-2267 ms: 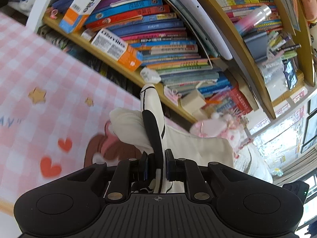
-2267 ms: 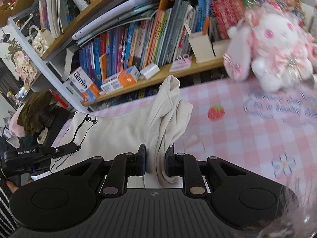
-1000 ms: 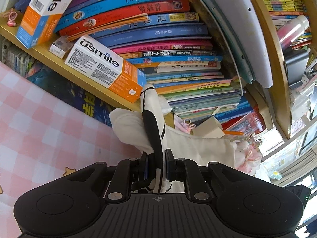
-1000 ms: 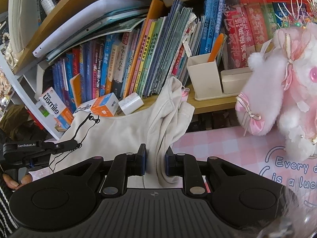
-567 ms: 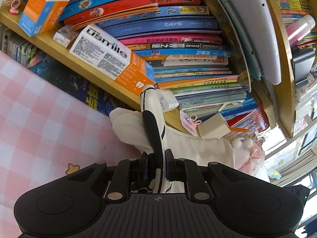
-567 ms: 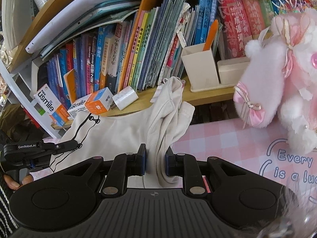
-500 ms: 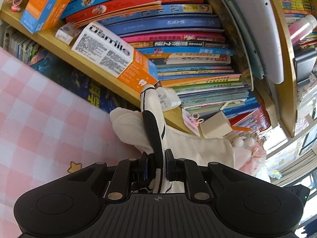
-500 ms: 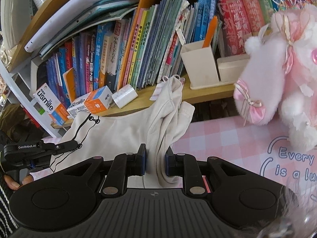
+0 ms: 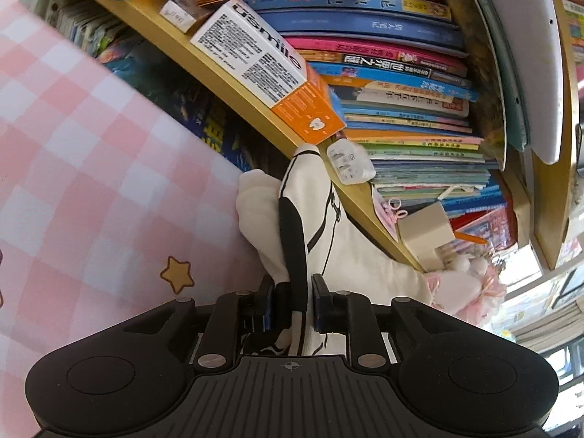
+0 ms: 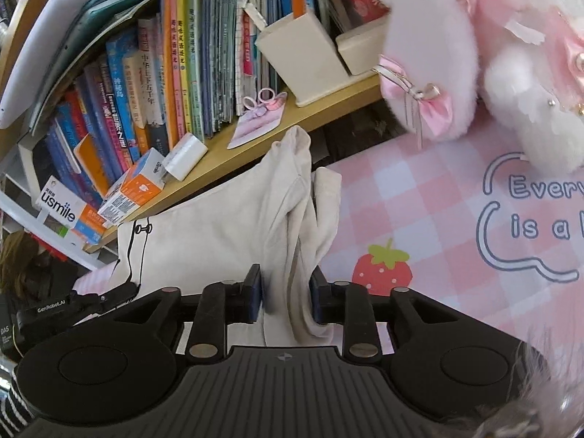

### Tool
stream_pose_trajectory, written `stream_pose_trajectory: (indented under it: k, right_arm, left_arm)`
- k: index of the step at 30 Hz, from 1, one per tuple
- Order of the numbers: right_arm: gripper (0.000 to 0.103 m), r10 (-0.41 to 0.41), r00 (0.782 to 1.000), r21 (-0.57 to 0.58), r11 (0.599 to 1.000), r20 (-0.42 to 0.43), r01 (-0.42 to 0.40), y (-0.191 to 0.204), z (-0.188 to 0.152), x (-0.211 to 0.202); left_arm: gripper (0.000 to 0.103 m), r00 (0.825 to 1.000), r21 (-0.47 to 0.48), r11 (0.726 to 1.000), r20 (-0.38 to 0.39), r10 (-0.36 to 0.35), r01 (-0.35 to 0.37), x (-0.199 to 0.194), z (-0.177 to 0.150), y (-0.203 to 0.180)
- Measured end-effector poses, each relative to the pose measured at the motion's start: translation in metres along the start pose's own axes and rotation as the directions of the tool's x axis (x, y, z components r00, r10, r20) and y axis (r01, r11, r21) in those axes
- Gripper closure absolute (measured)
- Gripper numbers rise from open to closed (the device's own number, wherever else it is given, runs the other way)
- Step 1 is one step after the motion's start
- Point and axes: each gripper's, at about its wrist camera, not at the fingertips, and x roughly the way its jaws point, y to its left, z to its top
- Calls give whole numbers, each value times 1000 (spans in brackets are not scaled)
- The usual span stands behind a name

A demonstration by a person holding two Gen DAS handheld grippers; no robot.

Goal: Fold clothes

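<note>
left wrist view: the left gripper [image 9: 291, 306] points forward and down over the pink checked tablecloth [image 9: 84, 168], toward the edge of a wooden bookshelf [image 9: 233, 84]. its jaws are opening, and a bunched corner of the cream garment [image 9: 350, 259] with black trim stands up between them; a gap shows beside the right pad, so the cloth sits loosely there. the garment trails off to the right toward a pink plush toy [image 9: 471, 284]. an orange and white box [image 9: 270, 73] lies on the shelf just above the cloth.

right wrist view: the right gripper [image 10: 285, 299] tilts downward over the same cloth-covered table. its jaws are opening too, with a gathered fold of the cream garment between them, no longer squeezed tight. the garment spreads flat to the left, where the other gripper's black tip [image 10: 109, 297] meets its far corner. a strawberry print [image 10: 381, 272] lies just right of the jaws.
</note>
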Motion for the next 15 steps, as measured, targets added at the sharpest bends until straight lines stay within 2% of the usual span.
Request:
stream_pose_trajectory:
  k: [2, 6, 13, 15]
  right_arm:
    - [65, -19, 1000, 3, 1000, 0, 19, 0, -1, 0]
    - [43, -65, 998, 18, 998, -4, 65, 3, -1, -8]
    - [31, -71, 997, -16, 997, 10, 71, 14, -17, -37]
    - [28, -64, 998, -33, 997, -10, 64, 18, -25, -43]
  left_arm:
    - [73, 999, 9, 999, 8, 33, -33, -3, 0, -4]
    - [61, 992, 72, 990, 51, 117, -121, -16, -6, -18]
    - [54, 977, 157, 966, 102, 189, -203, -49, -28, -40]
    - [45, 972, 184, 957, 110, 206, -224, -58, -38, -48]
